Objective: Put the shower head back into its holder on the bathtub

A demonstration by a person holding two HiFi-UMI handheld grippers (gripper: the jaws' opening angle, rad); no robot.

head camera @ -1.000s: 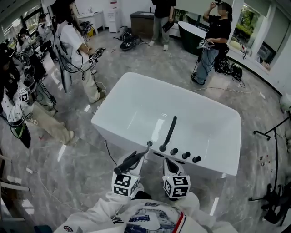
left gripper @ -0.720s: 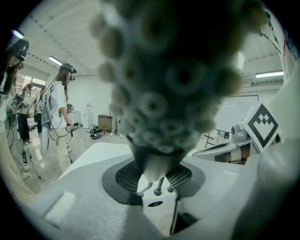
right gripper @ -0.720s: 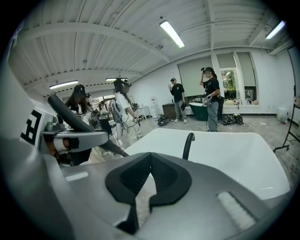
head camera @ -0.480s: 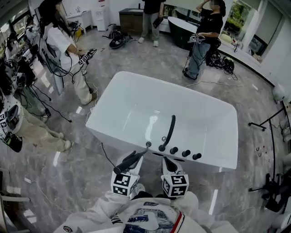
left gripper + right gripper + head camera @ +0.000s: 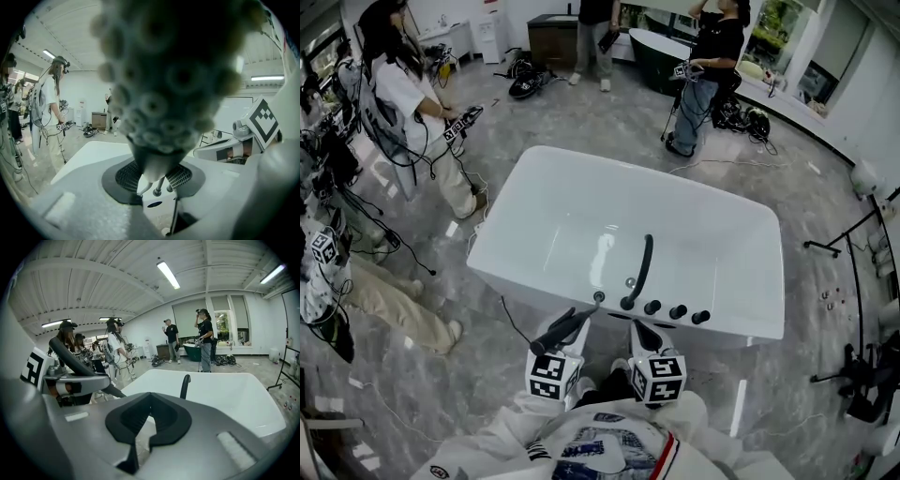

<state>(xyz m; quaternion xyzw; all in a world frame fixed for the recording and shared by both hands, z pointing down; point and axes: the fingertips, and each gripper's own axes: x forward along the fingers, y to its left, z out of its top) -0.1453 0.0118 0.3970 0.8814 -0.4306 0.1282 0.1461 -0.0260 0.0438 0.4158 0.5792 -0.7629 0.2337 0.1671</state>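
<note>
Left gripper (image 5: 579,323) was clamped on the shower head (image 5: 173,70), pads on its neck, nozzle face turned back toward the gripper's camera. The head was held just outside the tub's (image 5: 581,169) near rim, close to the holder (image 5: 599,297) but not seated. Right gripper (image 5: 639,330) was closed and empty, just outside the same rim, near the knobs (image 5: 677,311).

This is a big open hall, like a test lab, not a real bathroom. A big white bathtub (image 5: 712,253) stands alone in the middle of a shiny grey stone floor (image 5: 534,112), and a dark bathtub (image 5: 652,47) stands at the back. People wearing gear (image 5: 408,94) stand around it, thin cables (image 5: 722,161) lie on the floor, and long strip lights (image 5: 167,274) run along the ceiling.
</note>
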